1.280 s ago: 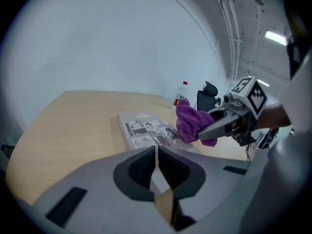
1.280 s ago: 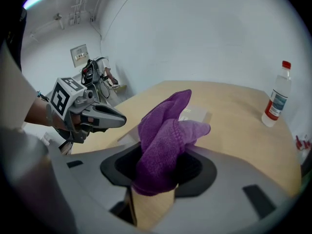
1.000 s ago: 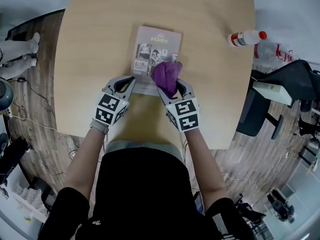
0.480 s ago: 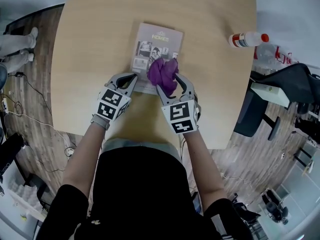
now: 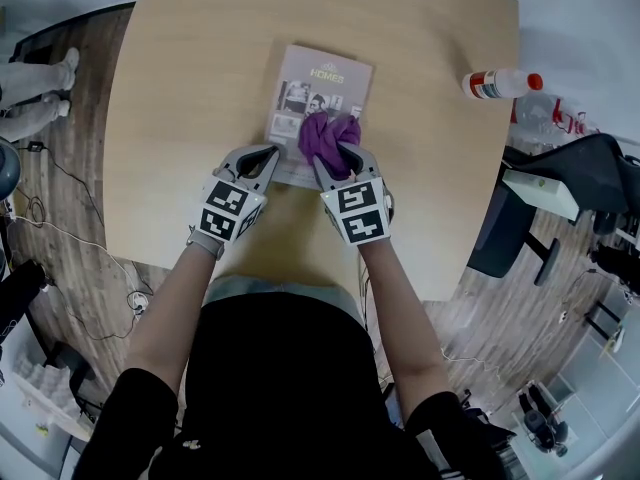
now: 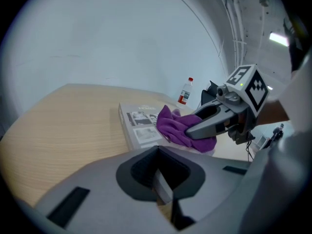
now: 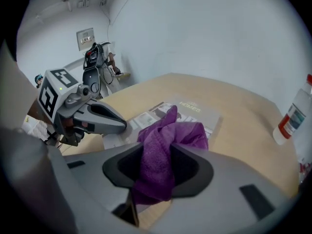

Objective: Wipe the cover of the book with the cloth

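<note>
A grey magazine-like book [image 5: 322, 96] lies flat on the light wooden table [image 5: 190, 88]. A purple cloth [image 5: 328, 140] is bunched on the book's near right part. My right gripper [image 5: 338, 163] has the cloth between its jaws, and they are closing onto it. In the right gripper view the cloth [image 7: 161, 152] fills the gap and spills forward onto the book [image 7: 197, 112]. My left gripper [image 5: 268, 155] is shut and empty, its tips at the book's near left corner. The left gripper view shows the book [image 6: 139, 123] and the cloth [image 6: 176, 125] under the other gripper's fingers [image 6: 204, 126].
A white bottle with a red cap [image 5: 497, 82] lies near the table's right edge; it also shows as the bottle [image 7: 295, 112] in the right gripper view. Dark chairs [image 5: 560, 183] stand right of the table. Cables lie on the wooden floor [image 5: 70, 238] at the left.
The right gripper's jaws spread wide around the cloth half a second ago and have now drawn in on it. The left gripper has stayed at the book's near corner.
</note>
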Demonstrator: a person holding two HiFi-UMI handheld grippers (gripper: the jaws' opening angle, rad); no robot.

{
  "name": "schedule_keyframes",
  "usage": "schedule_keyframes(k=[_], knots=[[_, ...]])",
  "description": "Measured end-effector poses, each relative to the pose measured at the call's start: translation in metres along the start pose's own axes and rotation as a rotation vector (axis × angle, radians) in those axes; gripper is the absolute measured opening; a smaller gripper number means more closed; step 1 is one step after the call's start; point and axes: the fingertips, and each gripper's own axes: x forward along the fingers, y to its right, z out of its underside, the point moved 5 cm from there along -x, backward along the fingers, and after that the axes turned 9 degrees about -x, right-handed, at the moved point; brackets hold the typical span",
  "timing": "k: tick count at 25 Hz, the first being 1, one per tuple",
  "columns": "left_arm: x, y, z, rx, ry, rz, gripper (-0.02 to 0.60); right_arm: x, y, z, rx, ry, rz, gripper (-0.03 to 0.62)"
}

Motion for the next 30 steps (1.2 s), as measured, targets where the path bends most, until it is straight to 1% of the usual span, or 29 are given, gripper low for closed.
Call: schedule_keyframes(k=[4,5,8,12,13,16,21,30], knots=[[-0.001,0.003,-0.001,0.046,0.035,-0.024,0.02,0.006,0.01,-0.008,0.019,0.004,-0.005,0.156],[-0.002,0.003,-0.001,0.044,0.039,-0.025,0.02,0.008,0.013,-0.01,0.02,0.006,-0.004,0.156],[-0.001,0.001,0.001,0.004,0.039,-0.015,0.018,0.016,0.026,-0.016,0.03,0.017,-0.001,0.155],[-0.001,0.003,-0.001,0.042,0.039,-0.031,0.02,0.026,0.045,-0.028,0.064,0.034,0.0,0.153],[-0.001,0.003,0.0,0.042,0.038,-0.034,0.019,0.029,0.05,-0.032,0.069,0.036,0.001,0.152],[0.0,0.002,0.001,0.023,0.041,-0.03,0.02,0.036,0.065,-0.04,0.088,0.049,0.0,0.151],[0.0,0.002,0.001,-0.004,0.051,-0.015,0.02,0.046,0.094,-0.055,0.15,0.081,0.001,0.143],[0.0,0.001,0.002,-0.006,0.06,-0.02,0.02,0.061,0.142,-0.077,0.213,0.123,0.07,0.14]])
